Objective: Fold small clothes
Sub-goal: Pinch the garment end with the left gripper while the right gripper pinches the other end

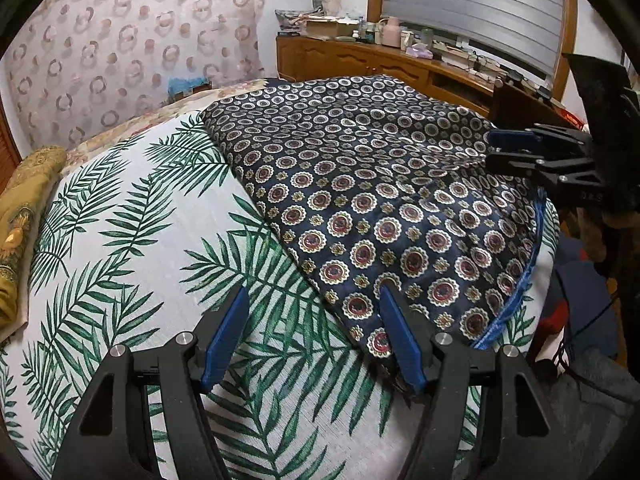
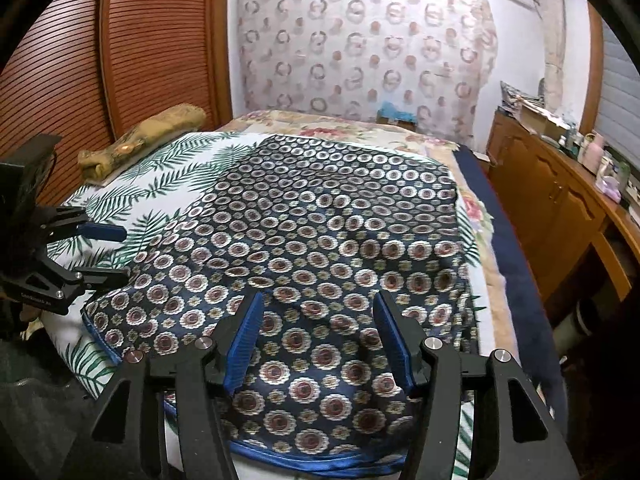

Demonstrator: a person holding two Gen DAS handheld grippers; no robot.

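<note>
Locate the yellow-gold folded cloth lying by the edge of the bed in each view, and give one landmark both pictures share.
Left wrist view: the yellow-gold cloth lies at the far left edge, beside the palm-leaf sheet.
Right wrist view: it sits upper left, at the foot of the brown slatted door.
Shared landmark: the navy medallion-print garment, spread on the palm-leaf sheet in both views.

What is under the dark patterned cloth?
The cloth lies on a palm-leaf sheet, which shows around its edges. Whatever sits beneath the cloth's middle is covered.
</note>
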